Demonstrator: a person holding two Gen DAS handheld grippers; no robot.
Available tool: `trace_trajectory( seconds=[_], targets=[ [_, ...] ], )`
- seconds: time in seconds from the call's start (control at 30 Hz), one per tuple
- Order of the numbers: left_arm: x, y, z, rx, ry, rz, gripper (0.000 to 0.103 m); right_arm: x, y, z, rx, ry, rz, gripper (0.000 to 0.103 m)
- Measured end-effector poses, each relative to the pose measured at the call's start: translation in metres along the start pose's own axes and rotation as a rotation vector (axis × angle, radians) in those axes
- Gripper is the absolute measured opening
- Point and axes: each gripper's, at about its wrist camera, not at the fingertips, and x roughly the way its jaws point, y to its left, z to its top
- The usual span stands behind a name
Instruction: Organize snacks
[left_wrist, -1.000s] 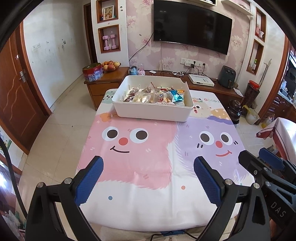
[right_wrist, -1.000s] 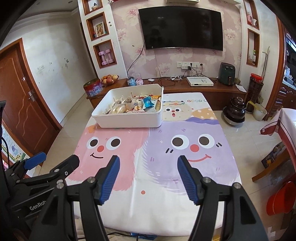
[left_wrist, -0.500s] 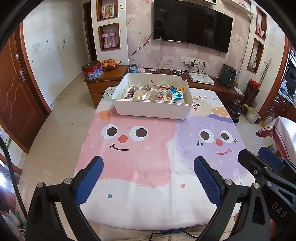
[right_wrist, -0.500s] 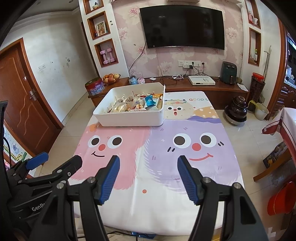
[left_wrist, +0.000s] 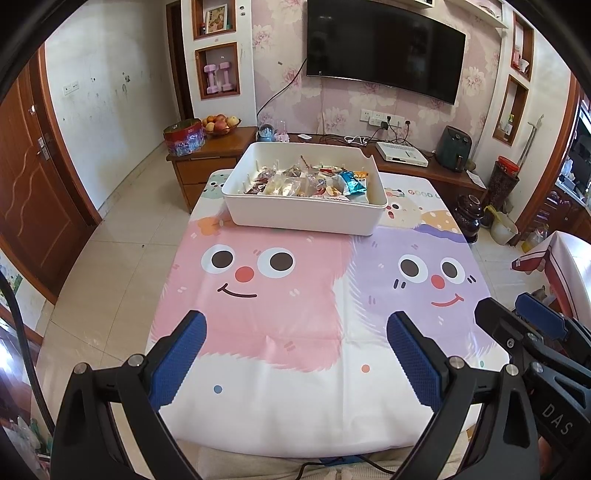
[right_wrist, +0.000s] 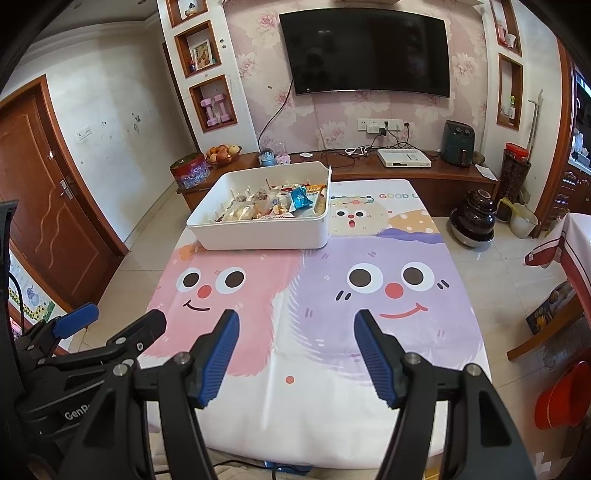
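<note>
A white plastic bin (left_wrist: 303, 212) (right_wrist: 258, 232) stands at the far end of the table, filled with several wrapped snacks (left_wrist: 306, 181) (right_wrist: 273, 201), among them a blue packet (left_wrist: 352, 182) (right_wrist: 301, 197). My left gripper (left_wrist: 295, 332) is open and empty, held over the near part of the table, well short of the bin. My right gripper (right_wrist: 295, 332) is open and empty too, beside it on the right. Each shows at the edge of the other's view.
The table carries a cloth with pink and purple cartoon faces (left_wrist: 258, 295) (right_wrist: 369, 295). Behind it a low wooden cabinet (left_wrist: 207, 158) holds a fruit bowl (left_wrist: 219, 123) and a red tin (left_wrist: 183, 137). A wooden door (right_wrist: 48, 206) is at left, a dark pot (right_wrist: 474, 218) and red basin (right_wrist: 565, 398) on the floor at right.
Both grippers have drawn back a little from the bin and the views shifted slightly. Both stay open and empty; the bin has not moved.
</note>
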Motion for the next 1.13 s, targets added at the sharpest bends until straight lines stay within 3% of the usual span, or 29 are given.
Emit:
trace_trajectory(
  seconds=[1.13],
  targets=[
    [-0.0025,0.0001,0.0047,0.002,0.007,0.001,0.098,0.0019,0.002,-0.0044,0.002,0.008,0.003,0.065]
  ],
)
